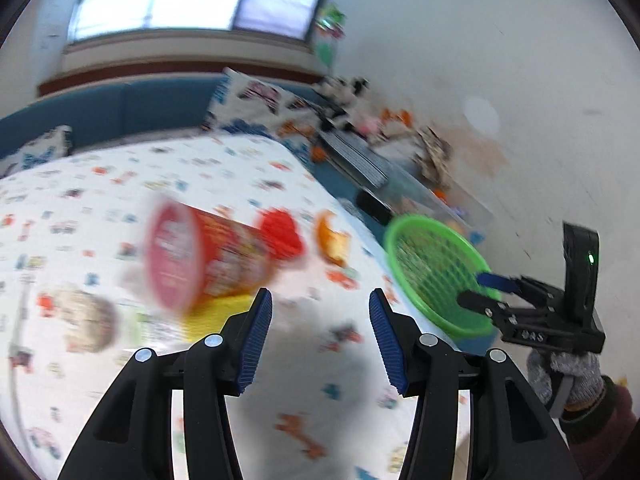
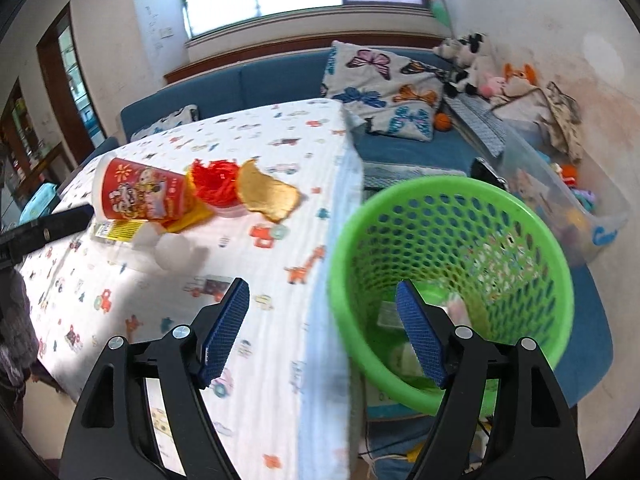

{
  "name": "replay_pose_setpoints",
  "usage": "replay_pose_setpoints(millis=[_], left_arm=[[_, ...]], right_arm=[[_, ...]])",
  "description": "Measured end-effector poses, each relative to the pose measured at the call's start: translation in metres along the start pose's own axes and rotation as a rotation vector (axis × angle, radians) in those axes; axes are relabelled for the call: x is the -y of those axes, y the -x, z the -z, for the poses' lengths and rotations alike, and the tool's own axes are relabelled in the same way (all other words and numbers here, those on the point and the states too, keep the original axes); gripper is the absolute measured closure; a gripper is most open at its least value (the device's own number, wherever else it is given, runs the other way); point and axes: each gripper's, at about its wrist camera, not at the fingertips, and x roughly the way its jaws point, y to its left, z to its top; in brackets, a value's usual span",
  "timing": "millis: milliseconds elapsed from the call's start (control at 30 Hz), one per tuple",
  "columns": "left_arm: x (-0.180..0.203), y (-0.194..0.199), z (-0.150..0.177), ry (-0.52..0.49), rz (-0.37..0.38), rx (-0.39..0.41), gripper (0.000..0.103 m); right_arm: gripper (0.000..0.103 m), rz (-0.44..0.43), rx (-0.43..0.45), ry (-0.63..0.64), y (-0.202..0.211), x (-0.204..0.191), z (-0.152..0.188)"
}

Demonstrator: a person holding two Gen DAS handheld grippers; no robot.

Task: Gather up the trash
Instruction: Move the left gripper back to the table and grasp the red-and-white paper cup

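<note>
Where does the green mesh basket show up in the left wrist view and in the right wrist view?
Left wrist view: green mesh basket sits right of centre, past the table's edge, with the right gripper in front of it.
Right wrist view: the basket fills the lower right, behind the right finger.
Shared landmark: the red cup lying on the patterned tablecloth.

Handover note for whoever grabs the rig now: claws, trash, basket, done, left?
Left claw: open, empty, over the table.
Right claw: open, empty, at the table edge by the green basket.
Done: some scraps already lie in the basket.
Left on the table: red noodle cup on its side, red shredded wrapper, bread slice, yellow packet, white ball.
</note>
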Motion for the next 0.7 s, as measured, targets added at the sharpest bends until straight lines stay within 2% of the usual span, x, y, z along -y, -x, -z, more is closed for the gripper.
replay_pose_setpoints(millis=[200,367,533,700], left_arm=[[-0.033,-0.004,-0.01,0.044,-0.056,0.005,0.054],[-0.046,-0.032,-0.015,0.066,-0.043,-0.052,0.054],[-0.057,-0.051,-0.02,0.112,-0.016,-0.068,0.055],[-0.055,-0.062,-0.023,0.089,-0.006,-0.082,0.063]], right_arm=[[0.027,-0.031,-0.004,0.032,-0.011,-0.019,-0.015],[0.027,-0.053,-0.007,0.056,-0.022,-0.033,-0.026],[0.027,-0.079,-0.017,0.07,-0.036,-0.044,-0.039],[0.027,-0.095,-0.039,0.074,-0.054,-0.049,-0.048]])
